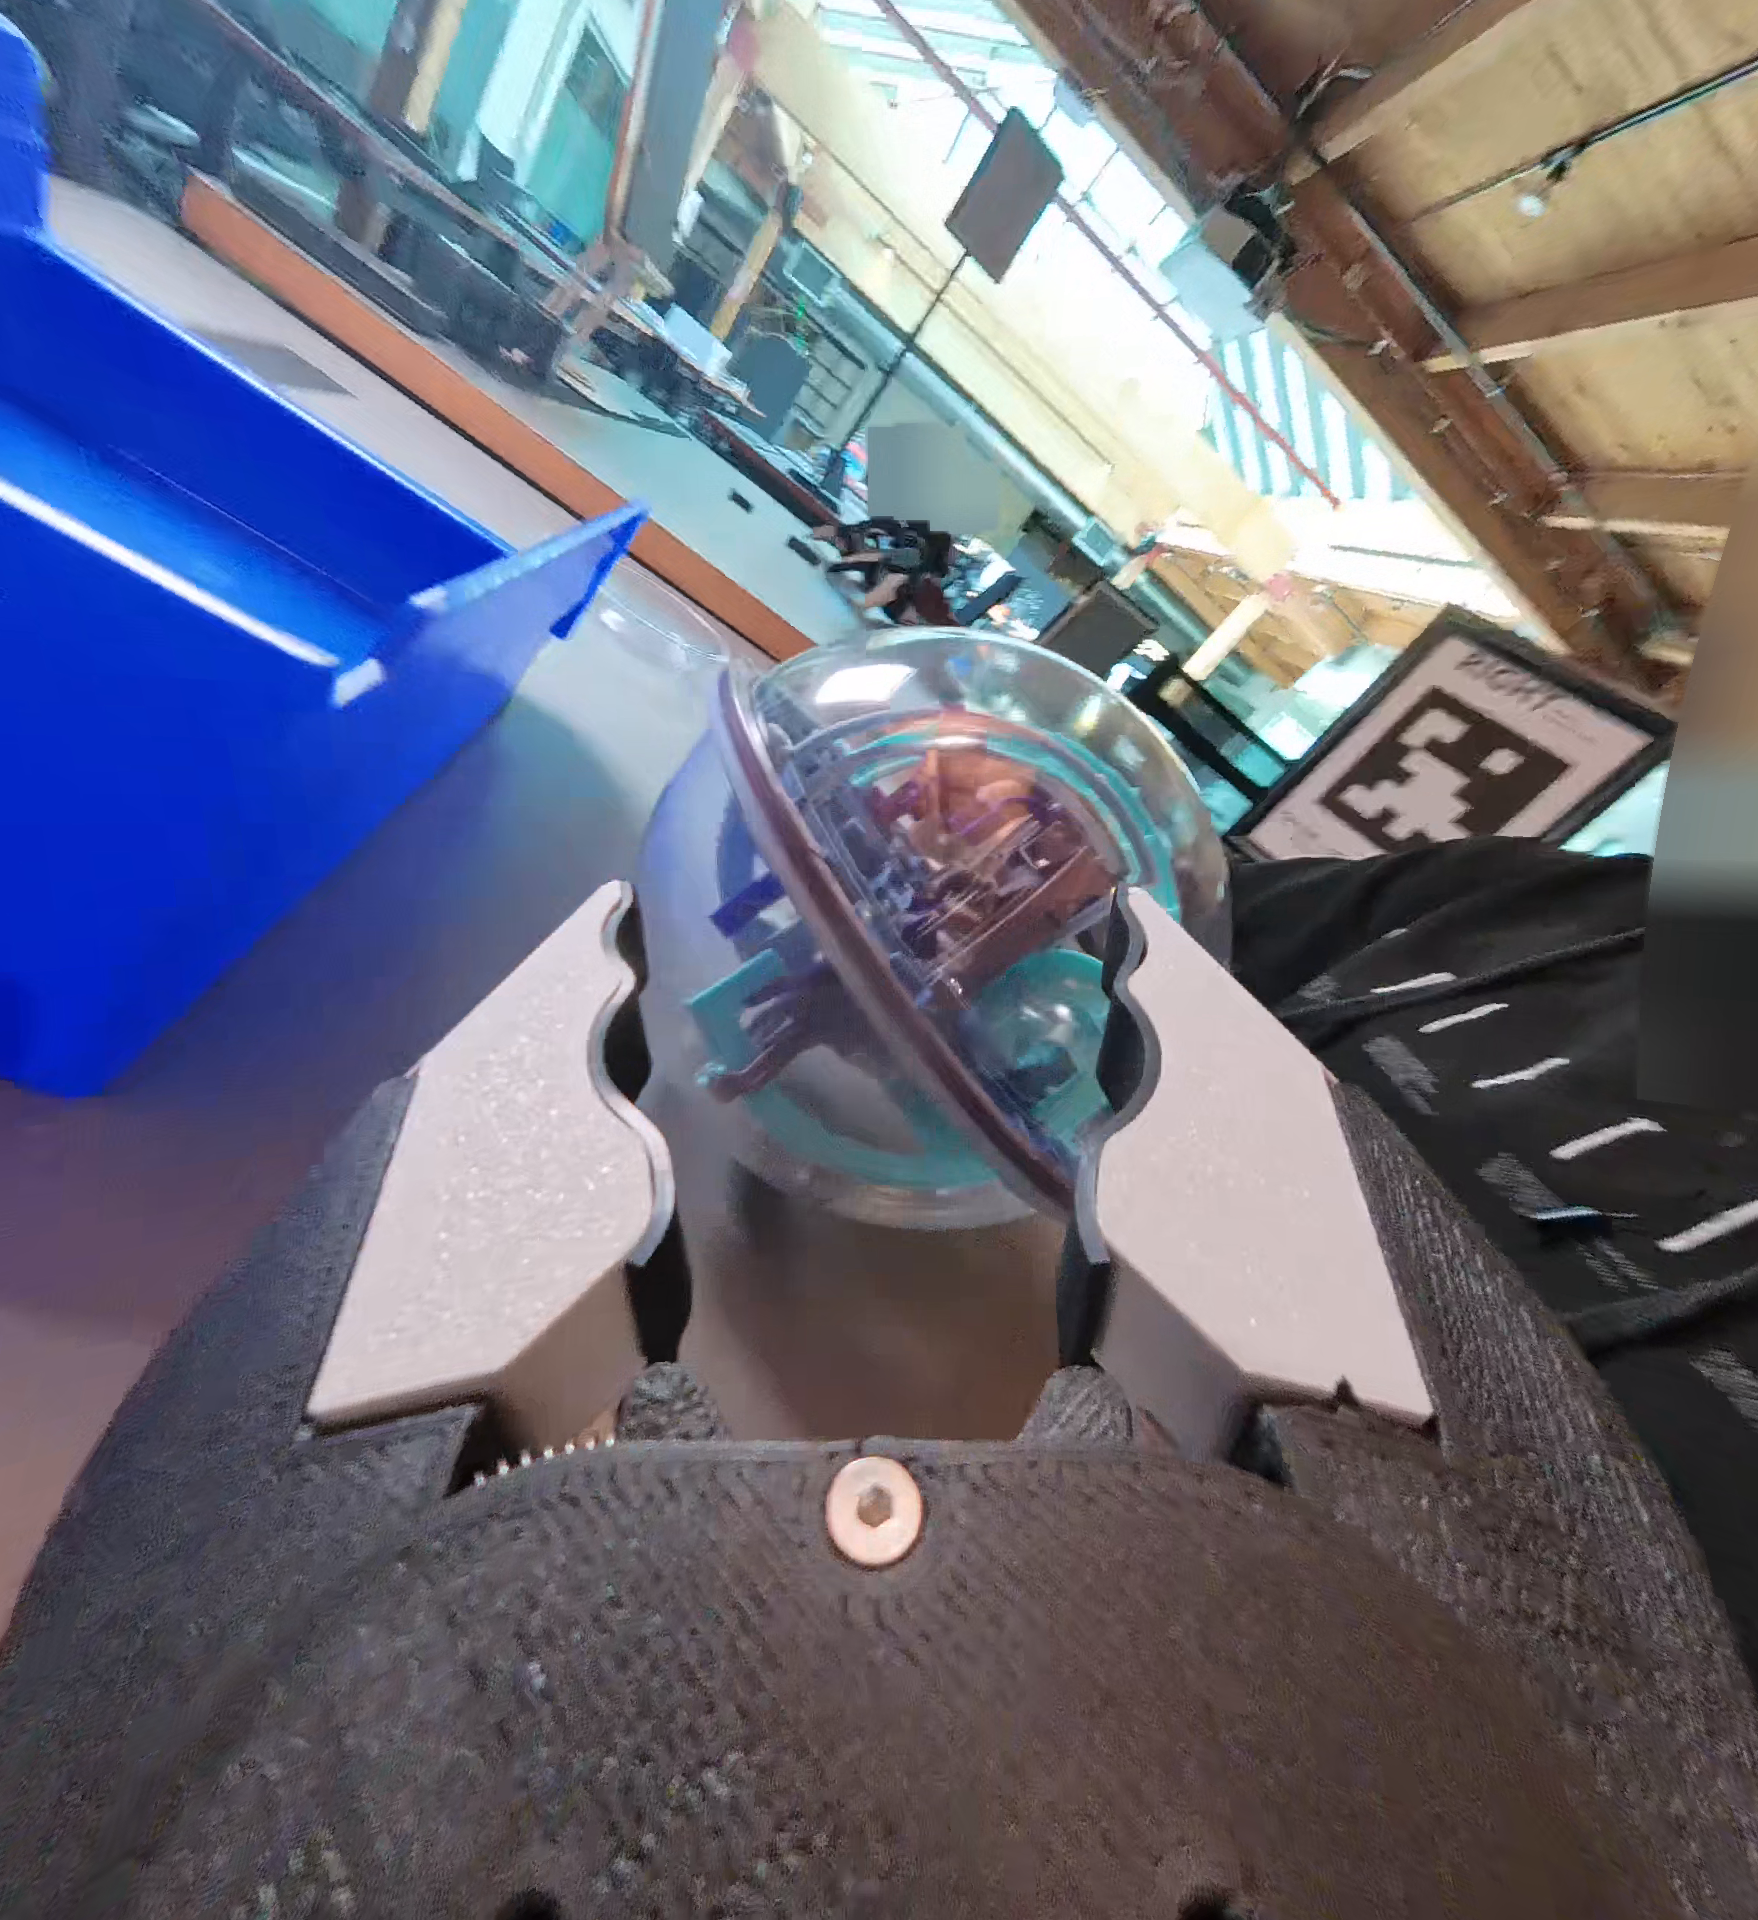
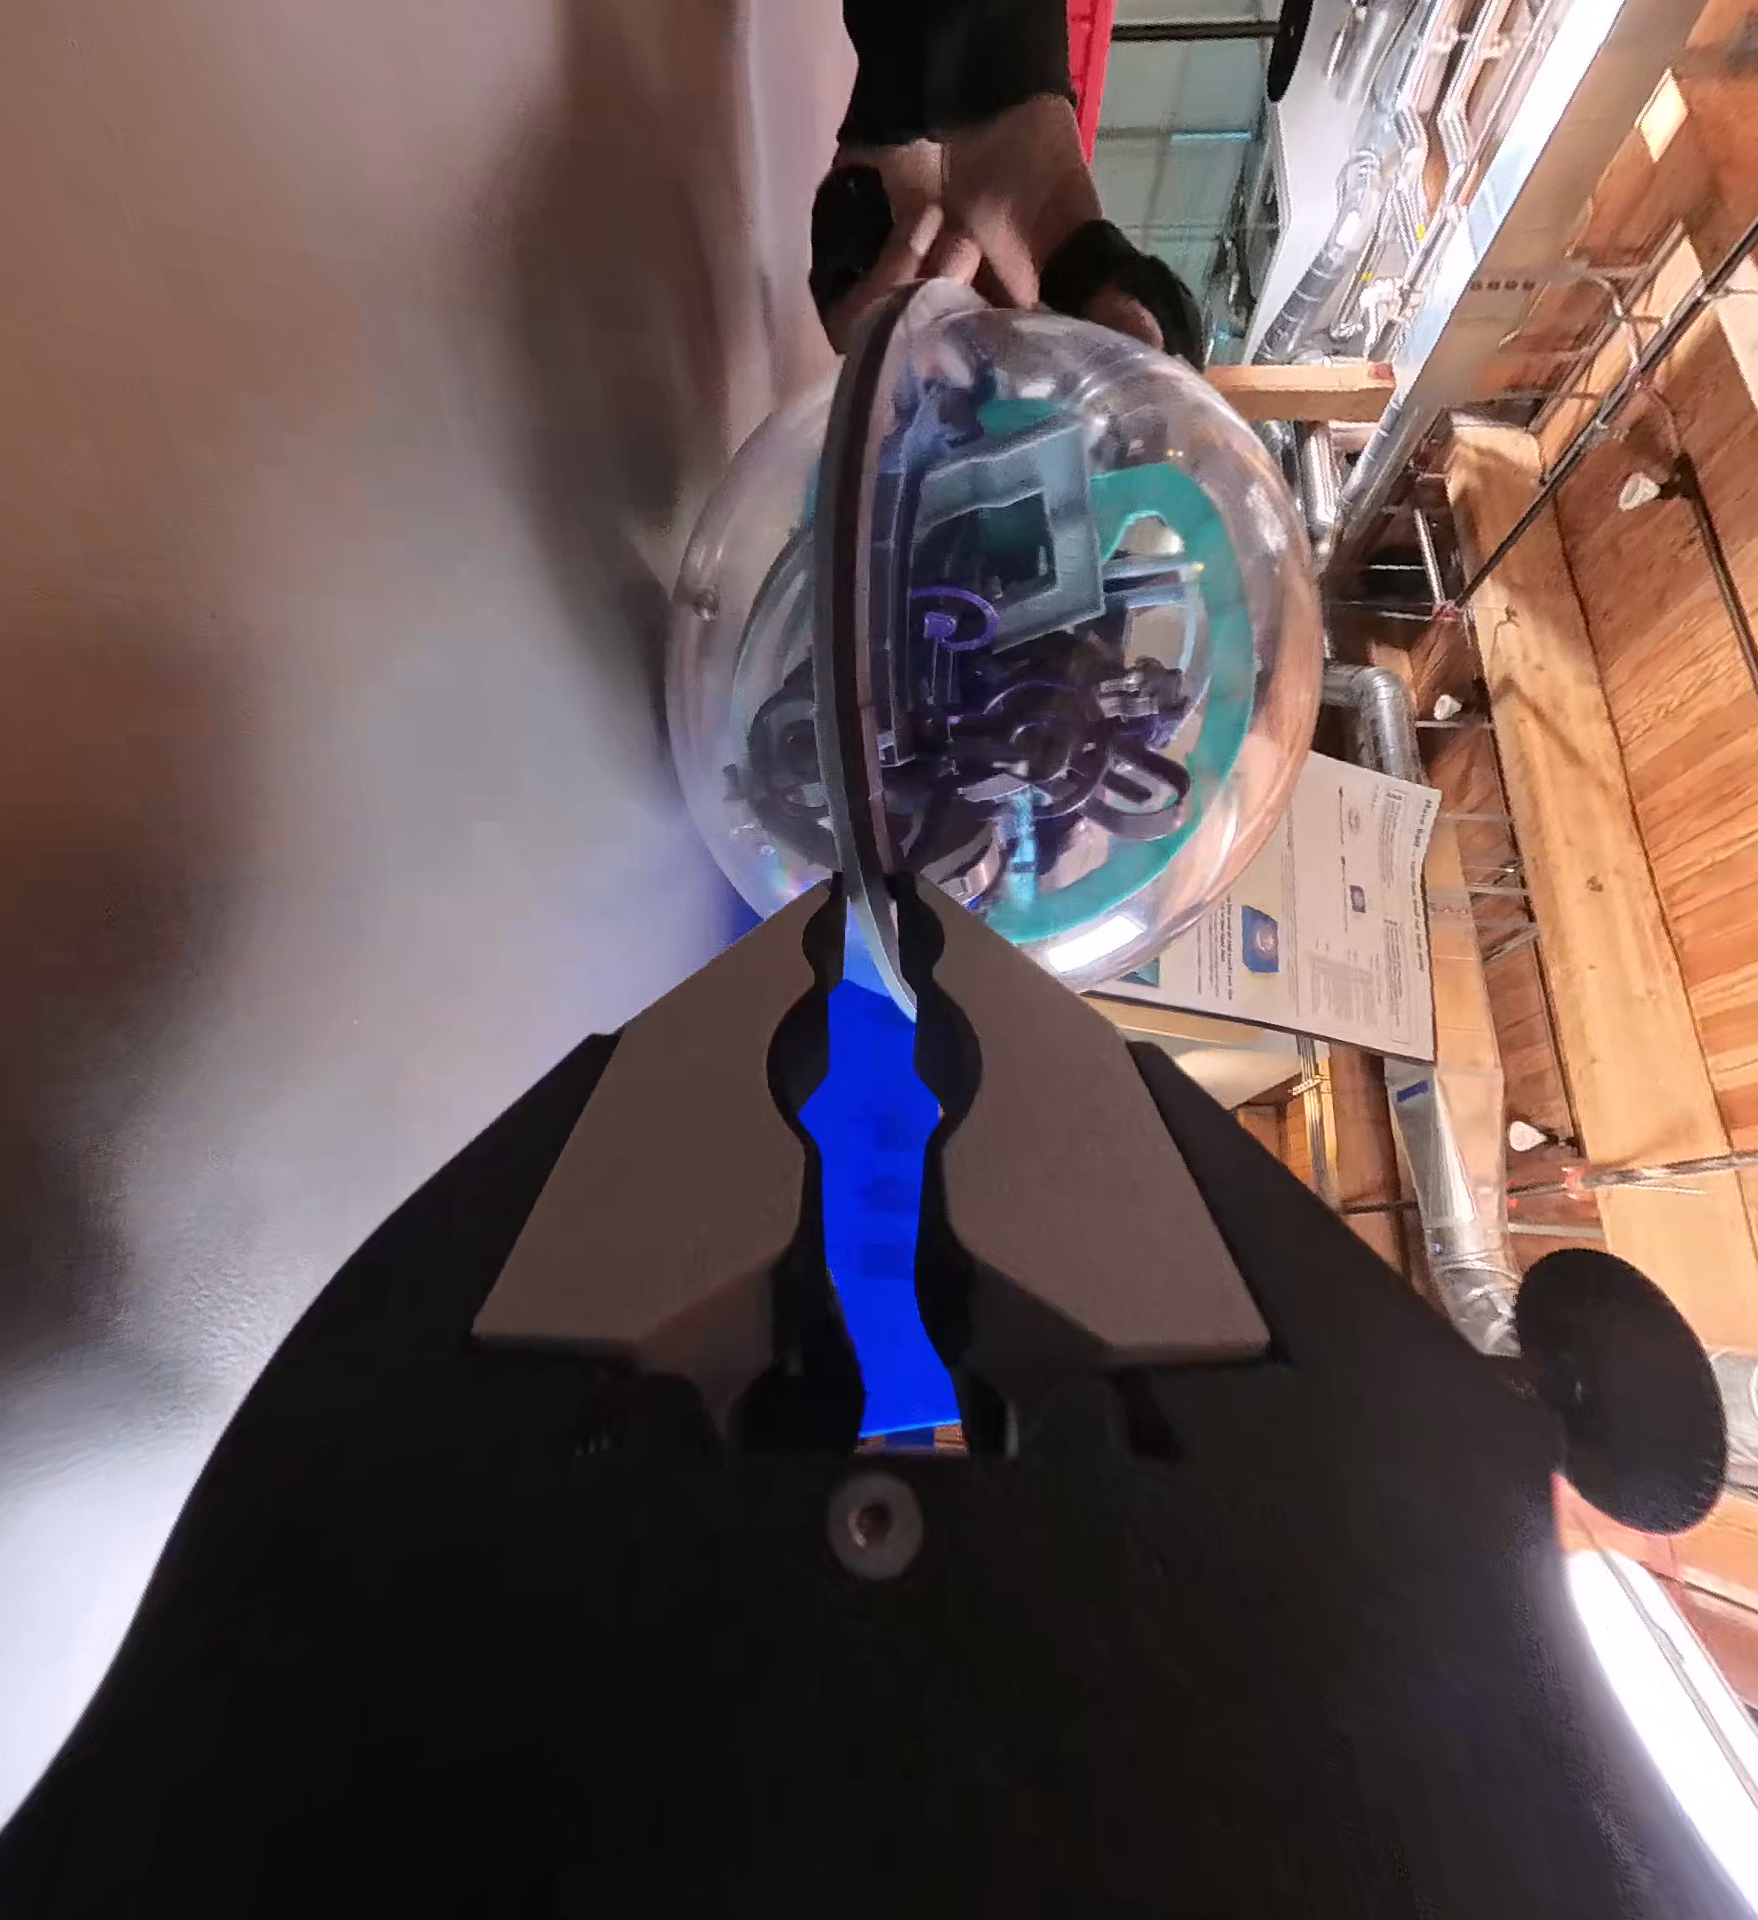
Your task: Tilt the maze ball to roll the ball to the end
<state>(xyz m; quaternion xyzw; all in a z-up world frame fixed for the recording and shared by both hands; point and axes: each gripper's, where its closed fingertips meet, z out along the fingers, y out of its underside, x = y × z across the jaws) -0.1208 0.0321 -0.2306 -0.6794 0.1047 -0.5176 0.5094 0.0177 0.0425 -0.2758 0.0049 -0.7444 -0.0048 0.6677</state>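
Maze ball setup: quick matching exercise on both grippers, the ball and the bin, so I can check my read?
Column one:
1. left gripper
2. right gripper
3. blue bin
4. maze ball

Column two:
A. clear shell with teal and purple tracks inside
B. narrow, pinching the thin rim
C. left of the ball in the left wrist view
D. spread wide, fingers on either side of the sphere

Pairs: 1-D, 2-B, 3-C, 4-A
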